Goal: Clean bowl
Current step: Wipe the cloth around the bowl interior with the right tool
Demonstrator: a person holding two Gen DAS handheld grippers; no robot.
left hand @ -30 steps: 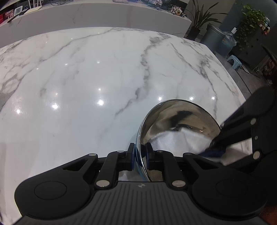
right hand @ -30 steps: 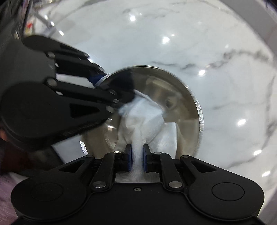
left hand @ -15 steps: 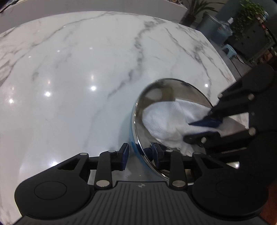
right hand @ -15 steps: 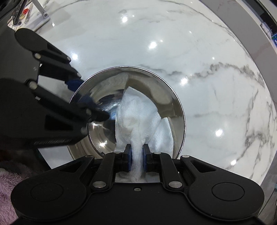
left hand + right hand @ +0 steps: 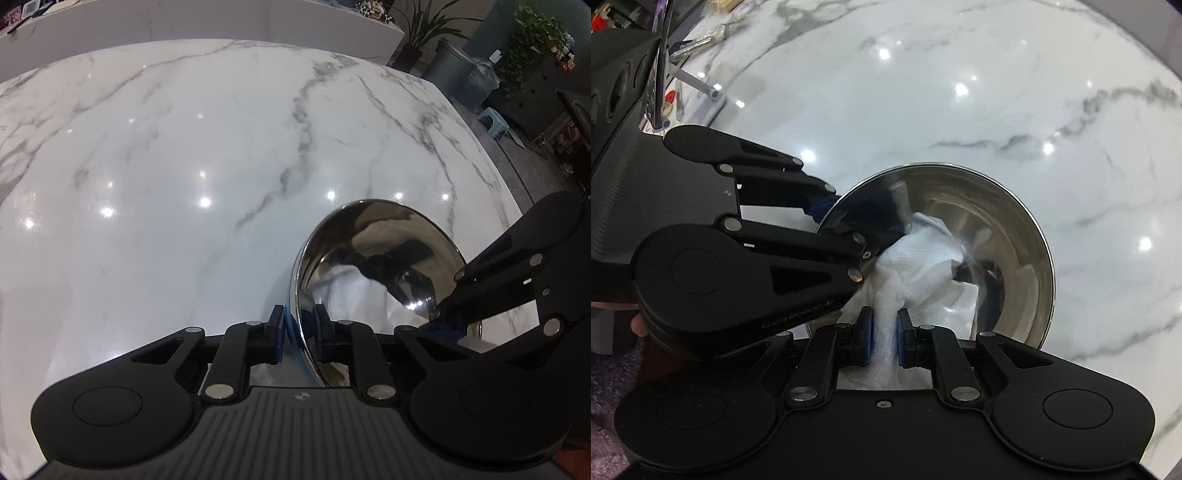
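1. The left gripper has just re-closed its jaws on the bowl rim, steadying it tilted on the worktop.
2. The right gripper pinches a white cloth, reaching inside to wipe.

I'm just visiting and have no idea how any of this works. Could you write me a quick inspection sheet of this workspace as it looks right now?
Surface: white marble table, glossy, with grey veins.
Job's things: steel bowl, tilted on the table; white paper towel bunched inside it.
Clutter: a metal stand and small items at the table's far corner in the right wrist view, too small to identify.
Grippers: left gripper shut on the bowl's rim, its jaws having just closed further; right gripper shut on the paper towel.
Cables: nothing seen.
Surroundings: potted plants, a grey bin, a small stool and a white counter beyond the table.
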